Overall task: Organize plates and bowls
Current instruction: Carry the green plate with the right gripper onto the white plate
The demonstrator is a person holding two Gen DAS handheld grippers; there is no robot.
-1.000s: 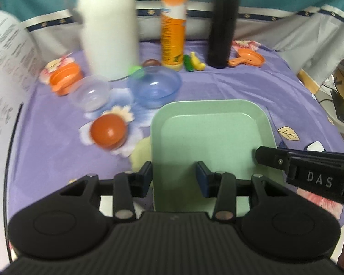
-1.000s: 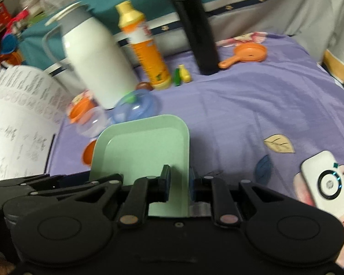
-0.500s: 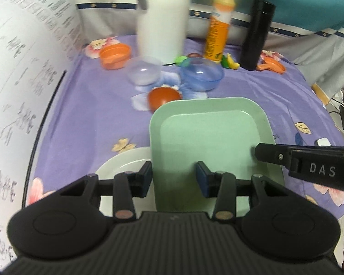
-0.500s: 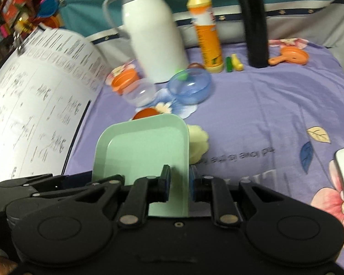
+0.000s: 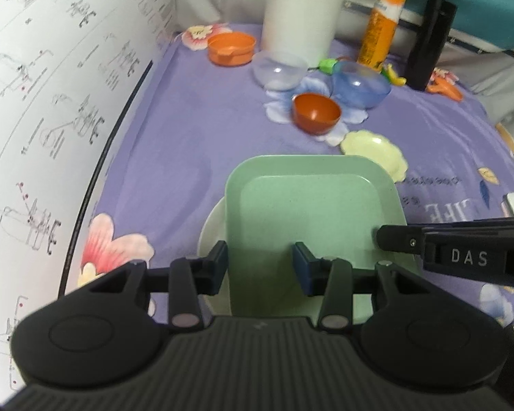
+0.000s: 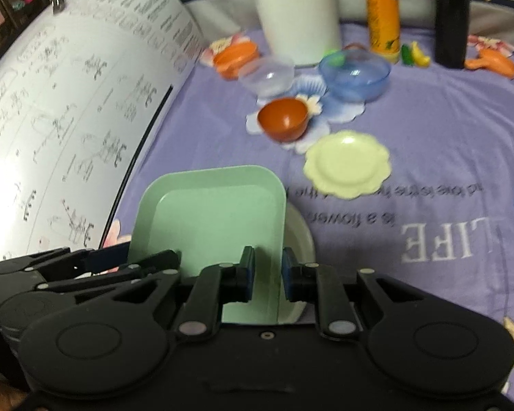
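Since one second ago, when only a sliver of pale plate showed beside it, the green square plate (image 5: 311, 212) has been carried back from the bowls and now sits over the white round plate (image 5: 211, 229); stacking is judged close to release. The right gripper (image 6: 267, 275) clamps the green plate's right rim between its pads. The left gripper (image 5: 259, 267) stands open, one finger outside the left rim, the other above the plate floor. A yellow scalloped plate (image 6: 347, 164) and orange bowl (image 6: 283, 120) lie beyond.
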